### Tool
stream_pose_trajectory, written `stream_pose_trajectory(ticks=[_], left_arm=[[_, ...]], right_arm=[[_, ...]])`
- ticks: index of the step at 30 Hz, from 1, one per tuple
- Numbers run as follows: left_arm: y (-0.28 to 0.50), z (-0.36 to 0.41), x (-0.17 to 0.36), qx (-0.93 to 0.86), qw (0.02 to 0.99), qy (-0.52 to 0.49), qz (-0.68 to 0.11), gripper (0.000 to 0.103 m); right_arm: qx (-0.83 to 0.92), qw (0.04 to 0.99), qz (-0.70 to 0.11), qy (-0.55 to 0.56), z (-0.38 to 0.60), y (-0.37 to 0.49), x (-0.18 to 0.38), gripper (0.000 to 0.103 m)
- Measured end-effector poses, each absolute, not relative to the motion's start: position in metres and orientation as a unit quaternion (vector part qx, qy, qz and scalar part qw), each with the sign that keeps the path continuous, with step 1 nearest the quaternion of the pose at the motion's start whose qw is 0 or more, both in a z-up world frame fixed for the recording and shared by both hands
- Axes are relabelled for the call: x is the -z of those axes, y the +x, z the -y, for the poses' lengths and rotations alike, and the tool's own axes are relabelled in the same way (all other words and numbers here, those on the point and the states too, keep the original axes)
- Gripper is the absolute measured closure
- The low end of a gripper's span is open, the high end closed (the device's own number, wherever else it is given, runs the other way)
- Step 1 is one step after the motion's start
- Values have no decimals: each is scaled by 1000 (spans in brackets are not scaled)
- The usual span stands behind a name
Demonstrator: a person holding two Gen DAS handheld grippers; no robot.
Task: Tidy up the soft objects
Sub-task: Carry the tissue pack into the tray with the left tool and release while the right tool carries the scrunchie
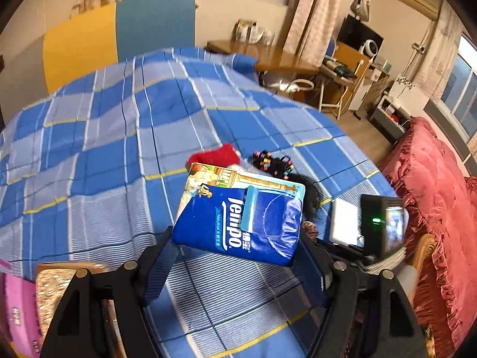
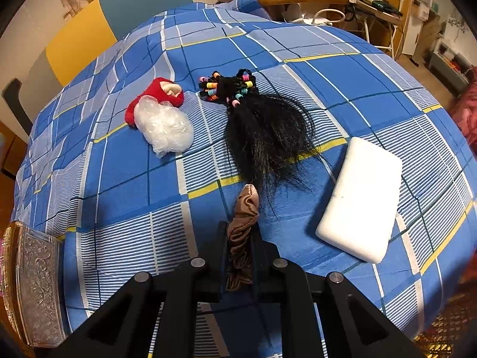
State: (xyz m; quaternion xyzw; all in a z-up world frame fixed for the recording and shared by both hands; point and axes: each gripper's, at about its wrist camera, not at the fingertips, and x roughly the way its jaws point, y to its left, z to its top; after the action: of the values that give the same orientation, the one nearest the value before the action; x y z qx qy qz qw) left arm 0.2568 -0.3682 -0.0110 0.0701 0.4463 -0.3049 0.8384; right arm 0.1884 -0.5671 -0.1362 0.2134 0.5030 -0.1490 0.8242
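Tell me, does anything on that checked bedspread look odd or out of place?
The black wig with coloured hair bands lies splayed beside a crumpled clear plastic bag. On the blue bedspread, nothing looks spilled or torn.

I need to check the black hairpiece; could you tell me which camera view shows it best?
The right wrist view: the black hairpiece lies fully visible on the plaid bedsheet. In the left wrist view, the Tempo tissue pack hides most of it.

The left black two-finger gripper (image 1: pixel 238 256) clamps a blue plastic tissue pack (image 1: pixel 241 214) aloft; the right black two-finger gripper (image 2: pixel 240 250), angled downward, pinches a crumpled brown stocking (image 2: pixel 243 232).
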Motion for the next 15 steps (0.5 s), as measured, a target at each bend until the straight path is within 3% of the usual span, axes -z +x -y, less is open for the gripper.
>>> stream_pose_trajectory(ticks=[15], left_arm=[[210,277,-56,317,867,42,-381,27]], right_arm=[[140,853,-478,155,546,191,119,90]])
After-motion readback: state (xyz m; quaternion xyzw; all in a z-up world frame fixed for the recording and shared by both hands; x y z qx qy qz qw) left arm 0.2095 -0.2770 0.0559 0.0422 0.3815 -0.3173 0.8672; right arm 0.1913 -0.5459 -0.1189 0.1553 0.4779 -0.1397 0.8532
